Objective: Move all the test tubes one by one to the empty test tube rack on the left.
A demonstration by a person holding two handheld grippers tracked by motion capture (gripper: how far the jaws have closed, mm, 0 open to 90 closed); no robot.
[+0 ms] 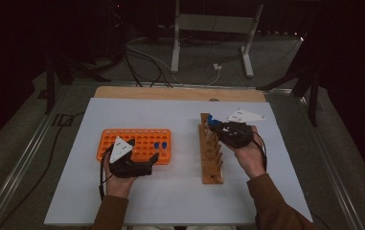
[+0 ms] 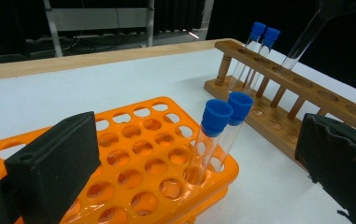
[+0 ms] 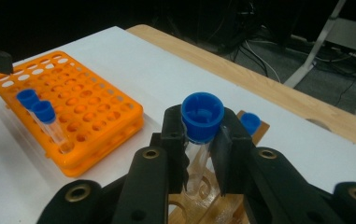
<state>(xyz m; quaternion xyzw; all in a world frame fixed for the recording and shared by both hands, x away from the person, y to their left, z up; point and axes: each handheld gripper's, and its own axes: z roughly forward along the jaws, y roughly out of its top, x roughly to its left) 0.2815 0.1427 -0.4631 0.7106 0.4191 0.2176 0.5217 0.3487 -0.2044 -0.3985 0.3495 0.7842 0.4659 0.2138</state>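
White table top [image 1: 170, 191], wooden strip [image 1: 180, 93] along far edge. Orange tube rack [image 1: 144, 139] lies flat on left half, near middle; two blue-capped tubes [image 2: 222, 126] stand in its right-end holes. Wooden tube rack [image 1: 211, 158] sits on right half, long axis running front to back, well apart from orange one; blue-capped tubes [image 2: 259, 39] at its far end.

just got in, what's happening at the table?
A person holds a hand-held gripper in each hand. The right hand-held gripper is shut on a blue-capped test tube, its lower end at a hole of the wooden rack, which already holds two tubes. The left hand-held gripper is open beside the orange rack, where two more capped tubes stand.
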